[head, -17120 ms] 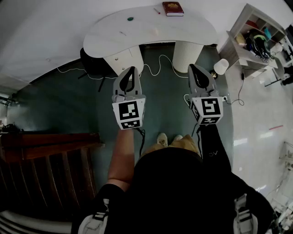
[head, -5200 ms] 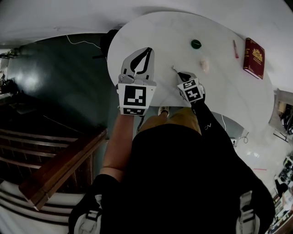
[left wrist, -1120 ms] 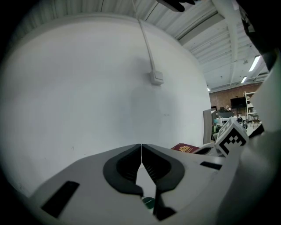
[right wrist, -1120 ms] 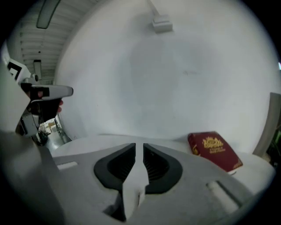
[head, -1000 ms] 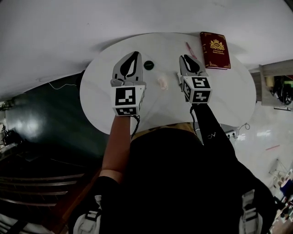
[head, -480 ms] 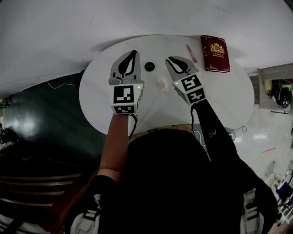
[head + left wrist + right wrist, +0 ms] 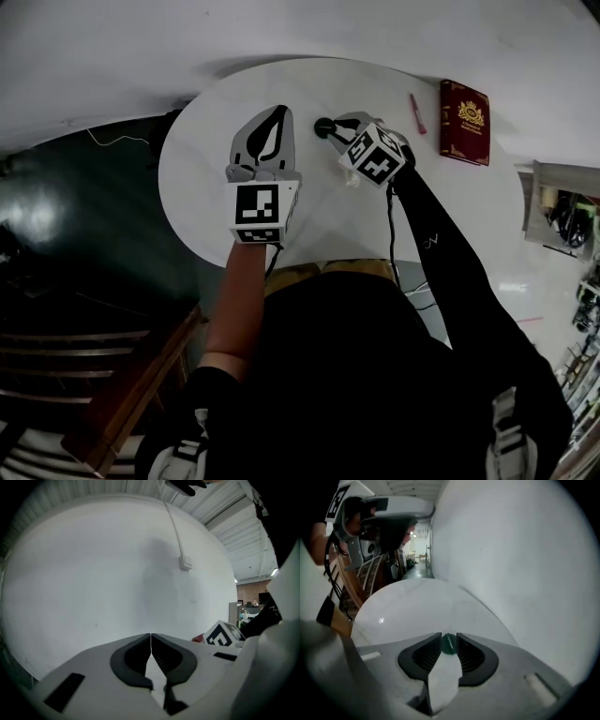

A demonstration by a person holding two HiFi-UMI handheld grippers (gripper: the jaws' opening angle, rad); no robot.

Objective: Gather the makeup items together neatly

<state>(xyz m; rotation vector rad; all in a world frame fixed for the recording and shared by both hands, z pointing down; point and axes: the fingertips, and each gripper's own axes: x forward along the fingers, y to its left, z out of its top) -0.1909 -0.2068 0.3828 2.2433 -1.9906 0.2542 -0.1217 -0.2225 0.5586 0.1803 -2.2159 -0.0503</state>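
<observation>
White round desk [image 7: 309,216] against a pale wall. Right gripper [image 7: 334,126] tilts down at its far side, its released jaws just opening, with a small green jar [image 7: 448,644] between the 2 tips. Left gripper [image 7: 277,117] hovers nearby, clenched and empty.

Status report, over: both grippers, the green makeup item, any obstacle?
Left gripper shut, empty, above table. Right gripper jaws just opened wider, green round item between tips, not gripped. Nothing blocks it.
</observation>
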